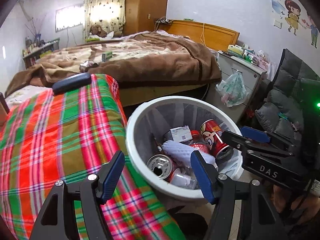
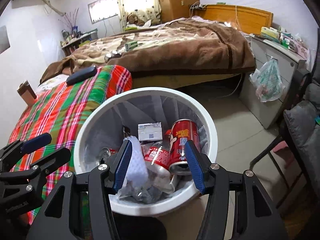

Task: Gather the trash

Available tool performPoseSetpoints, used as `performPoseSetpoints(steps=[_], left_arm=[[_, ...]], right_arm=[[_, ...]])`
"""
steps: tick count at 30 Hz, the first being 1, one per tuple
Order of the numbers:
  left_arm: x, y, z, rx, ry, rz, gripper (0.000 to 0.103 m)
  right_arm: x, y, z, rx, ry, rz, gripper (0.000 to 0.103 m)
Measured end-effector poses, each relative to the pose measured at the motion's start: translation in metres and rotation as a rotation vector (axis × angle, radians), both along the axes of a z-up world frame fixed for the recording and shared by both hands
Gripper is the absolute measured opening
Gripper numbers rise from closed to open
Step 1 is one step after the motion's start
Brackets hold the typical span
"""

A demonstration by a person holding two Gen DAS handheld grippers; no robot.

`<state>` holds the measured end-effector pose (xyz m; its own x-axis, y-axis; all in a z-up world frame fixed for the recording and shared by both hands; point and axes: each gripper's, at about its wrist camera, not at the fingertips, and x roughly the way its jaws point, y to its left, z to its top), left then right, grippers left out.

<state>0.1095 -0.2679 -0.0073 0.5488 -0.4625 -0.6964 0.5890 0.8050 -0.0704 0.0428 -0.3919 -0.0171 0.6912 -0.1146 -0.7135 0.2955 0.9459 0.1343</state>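
Note:
A white trash bin [image 1: 130,132] lined with a bag stands on the floor beside the bed. In it lie a red can [image 2: 184,138], a silver-topped can [image 1: 161,165], a white box [image 2: 150,133], a white foam net [image 2: 137,160] and a red-labelled plastic bottle [image 2: 158,155]. My left gripper [image 1: 158,174] hangs open over the bin's near-left rim, with nothing held. Directly over the bin my right gripper [image 2: 159,166] is also open and empty, with the trash lying below its fingers. On the brown blanket farther back lie a green box [image 1: 108,55] and a crumpled wrapper [image 1: 87,66].
A plaid blanket [image 1: 60,136] covers the bed's near end, with a dark case [image 1: 72,83] on it. A grey cabinet [image 2: 280,92] with a hanging plastic bag [image 2: 268,82] stands to the right. A grey cushioned chair [image 2: 300,124] is at the far right. Tiled floor lies between.

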Motion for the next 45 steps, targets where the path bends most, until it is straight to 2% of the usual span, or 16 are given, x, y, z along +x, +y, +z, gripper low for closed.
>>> performPoseSetpoints(steps=[7,10,20,45], left_arm=[[-0.028,0.018,0.007,0.019,-0.082,0.065,0.068],[-0.042,0.029,0.009,-0.007,-0.110,0.078,0.068],[-0.070,0.056,0.007,-0.022,-0.155,0.140,0.068],[-0.081,0.065,0.004,-0.032,-0.149,0.155,0.068]], right_arm=[[-0.027,0.022,0.009,-0.030,-0.082,-0.042,0.056],[-0.039,0.030,0.009,-0.033,-0.102,-0.060,0.056],[-0.057,0.058,0.002,-0.066,-0.121,-0.074,0.056],[-0.064,0.072,0.002,-0.069,-0.147,-0.089,0.056]])
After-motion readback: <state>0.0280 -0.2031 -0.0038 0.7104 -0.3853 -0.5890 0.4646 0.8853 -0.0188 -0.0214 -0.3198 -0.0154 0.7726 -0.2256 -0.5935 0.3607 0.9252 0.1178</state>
